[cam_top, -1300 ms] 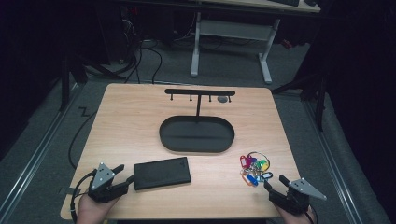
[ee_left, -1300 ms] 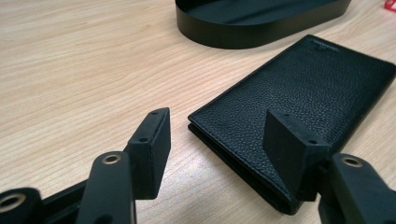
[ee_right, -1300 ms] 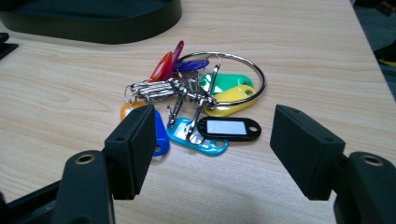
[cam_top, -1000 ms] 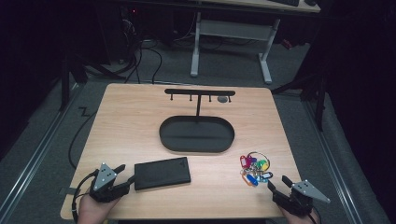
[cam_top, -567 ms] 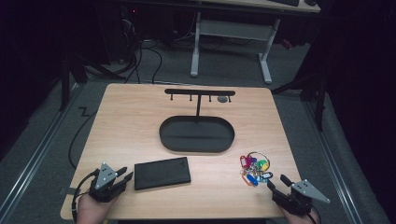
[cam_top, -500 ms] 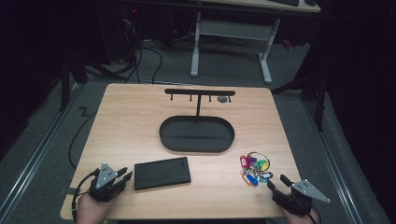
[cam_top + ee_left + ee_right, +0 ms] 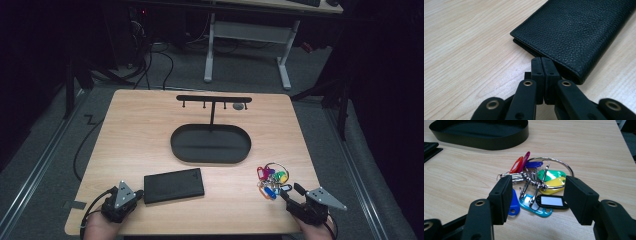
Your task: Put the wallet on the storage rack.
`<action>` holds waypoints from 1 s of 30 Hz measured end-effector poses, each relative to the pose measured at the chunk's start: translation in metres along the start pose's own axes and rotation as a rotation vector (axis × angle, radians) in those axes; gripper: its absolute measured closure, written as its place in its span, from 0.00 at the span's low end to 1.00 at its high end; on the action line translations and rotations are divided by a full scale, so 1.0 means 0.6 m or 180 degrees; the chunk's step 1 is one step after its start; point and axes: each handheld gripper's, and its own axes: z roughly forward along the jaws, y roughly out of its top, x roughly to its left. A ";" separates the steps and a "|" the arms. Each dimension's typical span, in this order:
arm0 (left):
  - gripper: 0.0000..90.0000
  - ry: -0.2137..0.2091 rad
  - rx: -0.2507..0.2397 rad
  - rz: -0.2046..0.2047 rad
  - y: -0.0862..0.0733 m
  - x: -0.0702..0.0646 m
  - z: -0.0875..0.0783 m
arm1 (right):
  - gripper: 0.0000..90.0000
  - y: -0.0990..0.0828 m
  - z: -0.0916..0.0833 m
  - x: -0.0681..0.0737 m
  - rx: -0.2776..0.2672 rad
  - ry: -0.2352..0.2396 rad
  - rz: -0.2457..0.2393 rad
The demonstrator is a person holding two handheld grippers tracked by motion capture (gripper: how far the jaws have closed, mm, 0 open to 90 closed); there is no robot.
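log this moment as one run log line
left gripper: shut, just closed, empty, at wallet edge | right gripper: open, straddling key bunch | tray: empty

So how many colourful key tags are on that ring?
7, bunched on the ring: red, magenta, purple, green, yellow, blue, light blue. More may hide.

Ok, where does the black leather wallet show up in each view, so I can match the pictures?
High view: the black leather wallet lies flat at lower centre-left of the wooden table.
Left gripper view: it covers the upper right, its near edge just past the shut left gripper.
Right gripper view: just a dark corner at the left edge.
Shared landmark: the black oval tray, also at the top of the right gripper view.
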 end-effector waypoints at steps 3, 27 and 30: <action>0.99 -0.0034 -0.0008 0.0022 -0.003 -0.002 -0.003 | 0.45 0.001 0.007 0.003 0.0027 0.0040 -0.0010; 0.81 -0.0433 -0.0275 0.0312 0.011 -0.050 -0.040 | 0.44 0.009 0.019 0.004 0.0043 0.0128 0.0001; 0.74 -0.0405 -0.0313 0.0238 0.014 -0.045 -0.038 | 0.43 0.008 0.018 0.002 0.0055 0.0119 0.0022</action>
